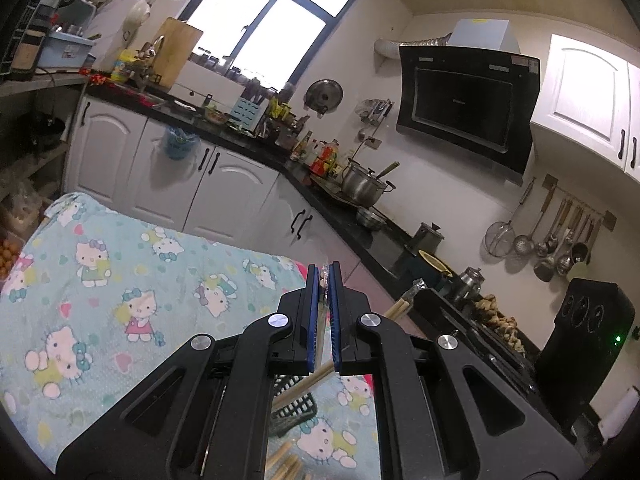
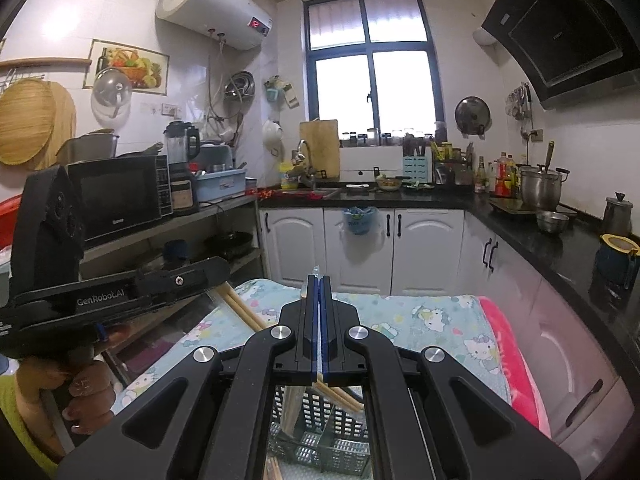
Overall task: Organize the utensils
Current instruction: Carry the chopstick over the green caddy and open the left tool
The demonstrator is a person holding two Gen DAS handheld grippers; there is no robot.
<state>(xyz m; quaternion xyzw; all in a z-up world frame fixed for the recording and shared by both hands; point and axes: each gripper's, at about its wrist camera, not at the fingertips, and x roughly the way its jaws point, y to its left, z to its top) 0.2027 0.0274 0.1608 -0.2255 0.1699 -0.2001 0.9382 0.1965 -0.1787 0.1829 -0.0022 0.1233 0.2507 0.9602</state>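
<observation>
My left gripper [image 1: 325, 276] is shut on a clear plastic sleeve holding wooden chopsticks [image 1: 308, 382], which run across behind its fingers. My right gripper [image 2: 319, 280] is shut on the same clear sleeve; the chopsticks [image 2: 244, 308] stretch from it up left to the left gripper's body [image 2: 120, 292], held by a hand. A dark green slotted utensil basket [image 2: 320, 432] stands on the table right below the right gripper; it also shows in the left wrist view [image 1: 294, 406]. More chopsticks [image 1: 284, 464] lie below the left gripper.
The table carries a light blue Hello Kitty cloth [image 1: 120, 280] with a pink edge [image 2: 508, 356]. White cabinets [image 2: 360, 248] and a black counter [image 2: 540, 236] with pots and bottles run behind and to the right. A shelf with a microwave [image 2: 120, 196] stands left.
</observation>
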